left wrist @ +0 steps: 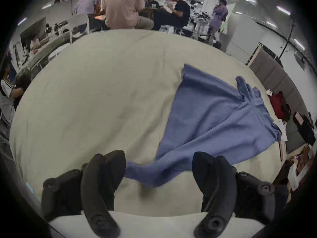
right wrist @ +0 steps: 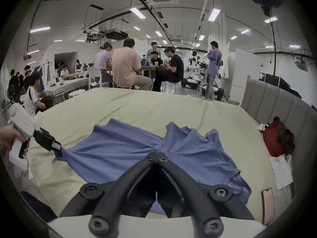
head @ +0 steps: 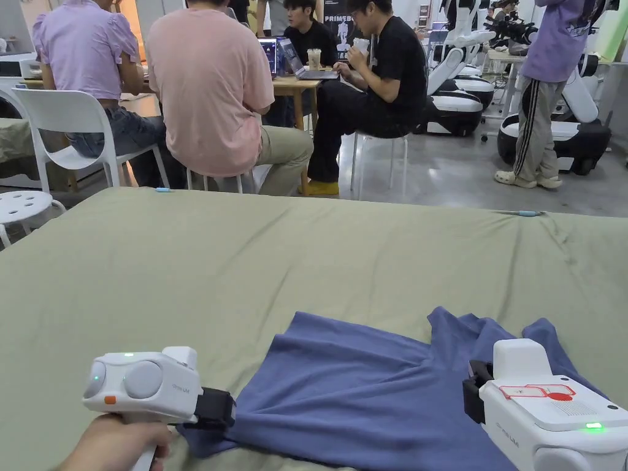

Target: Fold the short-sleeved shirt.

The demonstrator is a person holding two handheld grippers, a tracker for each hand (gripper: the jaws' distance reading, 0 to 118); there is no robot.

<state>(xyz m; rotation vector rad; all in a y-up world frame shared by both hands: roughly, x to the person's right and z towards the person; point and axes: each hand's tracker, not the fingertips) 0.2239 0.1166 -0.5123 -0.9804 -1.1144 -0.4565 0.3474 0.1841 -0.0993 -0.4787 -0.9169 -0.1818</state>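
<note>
A blue short-sleeved shirt (head: 368, 386) lies rumpled on the green bed sheet (head: 245, 264), near its front edge. My left gripper (head: 228, 409) is at the shirt's left corner. In the left gripper view its jaws stand wide apart, gripper (left wrist: 158, 166) open, and the corner of the shirt (left wrist: 211, 114) lies between them without being pressed. My right gripper (right wrist: 157, 155) has its jaws closed together on a gathered fold in the middle of the shirt (right wrist: 116, 149), and creases run out from the tips. The left gripper (right wrist: 57, 146) also appears there, touching the corner. The right gripper's white body (head: 552, 417) covers the shirt's right part.
A red bag (right wrist: 276, 138), papers (right wrist: 281, 171) and a phone (right wrist: 268, 205) lie at the bed's right side, by a grey padded headboard (right wrist: 274, 101). Beyond the far edge several people sit at a table (head: 294, 83), with white chairs (head: 67, 122) and a stool (head: 24, 205).
</note>
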